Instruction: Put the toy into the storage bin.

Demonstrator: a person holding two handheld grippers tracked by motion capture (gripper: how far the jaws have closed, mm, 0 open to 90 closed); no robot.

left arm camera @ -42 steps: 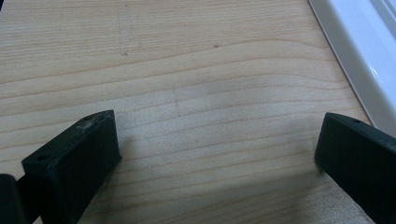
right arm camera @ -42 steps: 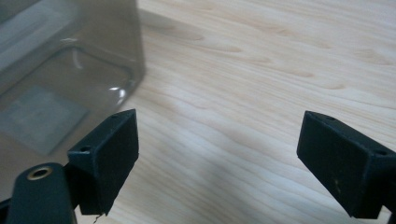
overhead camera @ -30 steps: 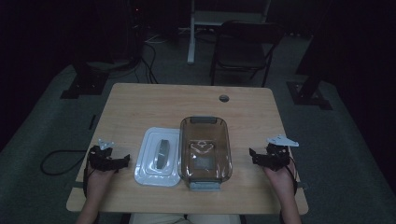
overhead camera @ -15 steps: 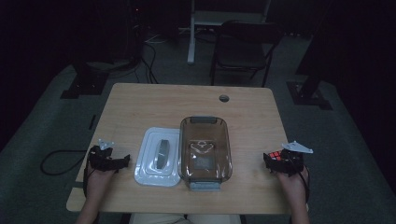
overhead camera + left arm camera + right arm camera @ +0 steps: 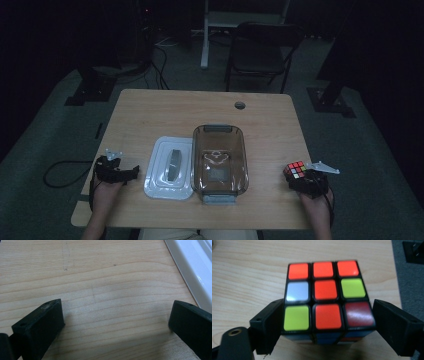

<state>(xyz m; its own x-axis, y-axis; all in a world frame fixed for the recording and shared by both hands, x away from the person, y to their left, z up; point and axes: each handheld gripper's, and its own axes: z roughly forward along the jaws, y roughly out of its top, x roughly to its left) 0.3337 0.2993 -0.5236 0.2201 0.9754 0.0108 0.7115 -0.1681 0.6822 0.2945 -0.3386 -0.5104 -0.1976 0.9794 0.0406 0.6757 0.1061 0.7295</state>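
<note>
Between the right gripper's (image 5: 325, 322) two black jaws sits a Rubik's cube (image 5: 325, 298), resting on the wooden surface (image 5: 249, 277) near its right edge. Those jaws have just been closing; the left one lies against the cube's side, while the right one looks a sliver off, so I judge the grip not yet firm. Rigid plastic and light, the cube should neither crush nor sag, but its glossy stickers are slick and its layers can twist (a diagonal pinch might turn a row). Flat pads squarely on two opposite faces, low and centred, look the safest hold. Farther off to the left sits an open brown-tinted clear container (image 5: 219, 160), and beyond it a white lid (image 5: 169, 168). Out past that lid, the left gripper (image 5: 117, 320) rests with jaws wide over bare wood, holding nothing.
</note>
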